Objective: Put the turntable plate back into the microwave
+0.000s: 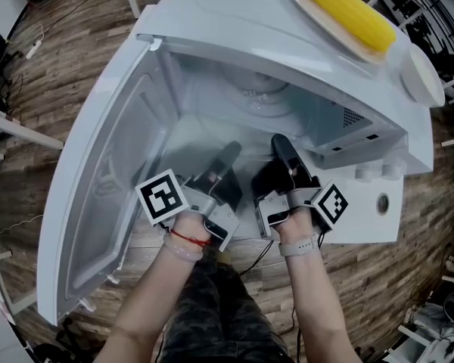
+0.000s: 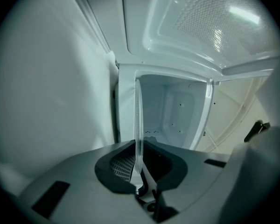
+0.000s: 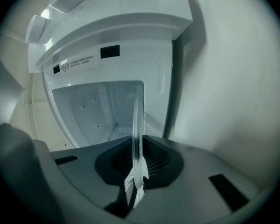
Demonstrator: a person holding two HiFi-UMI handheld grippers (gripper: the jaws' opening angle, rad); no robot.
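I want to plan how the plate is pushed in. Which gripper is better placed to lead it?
Right, slightly. Both grippers are shut on the glass turntable plate, but the right gripper reaches deeper into the microwave than the left gripper, which sits nearer the open door.

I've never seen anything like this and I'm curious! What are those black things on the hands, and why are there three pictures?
A person holds two squeezing tools: the left hand-held gripper and the right hand-held gripper. The head view comes from a camera on the person's head, looking down into an open microwave. The other two pictures come from small cameras riding on the grippers. Each gripper pinches the edge of the clear turntable plate. A corn cob lies in a dish on top.
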